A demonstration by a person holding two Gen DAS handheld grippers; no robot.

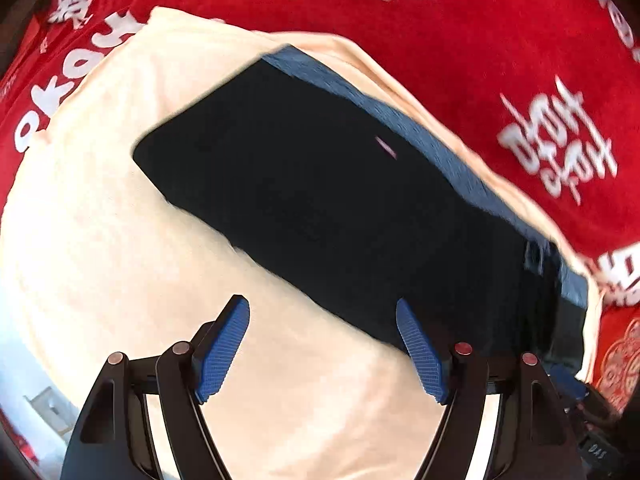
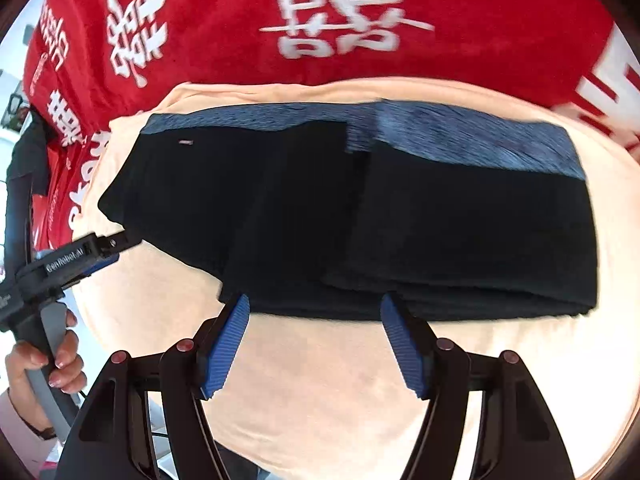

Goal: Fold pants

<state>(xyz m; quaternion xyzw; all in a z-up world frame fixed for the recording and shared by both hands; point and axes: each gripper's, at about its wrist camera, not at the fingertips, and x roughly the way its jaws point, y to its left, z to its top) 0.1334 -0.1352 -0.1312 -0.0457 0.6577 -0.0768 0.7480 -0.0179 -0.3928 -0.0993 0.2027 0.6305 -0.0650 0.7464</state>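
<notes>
The pants (image 2: 360,216) lie folded into a flat black bundle in the middle of a cream cloth (image 2: 320,392), with a band of blue-grey fabric running along their far edge. In the right wrist view one folded layer overlaps another, so the right half of the bundle sits thicker than the left. The cream cloth lies on a red blanket (image 2: 240,0) printed with large white characters, which shows beyond the pants and to both sides.

The right gripper (image 2: 314,344) hangs over the bare cream cloth at the near edge of the pants, fingers spread wide with nothing between them. The left gripper (image 1: 322,346) is likewise spread wide and empty, over the cream cloth near the pants' long edge. In the right wrist view it appears at the pants' left corner, its handle held by a hand (image 2: 44,364); whether it touches the fabric there cannot be told.
</notes>
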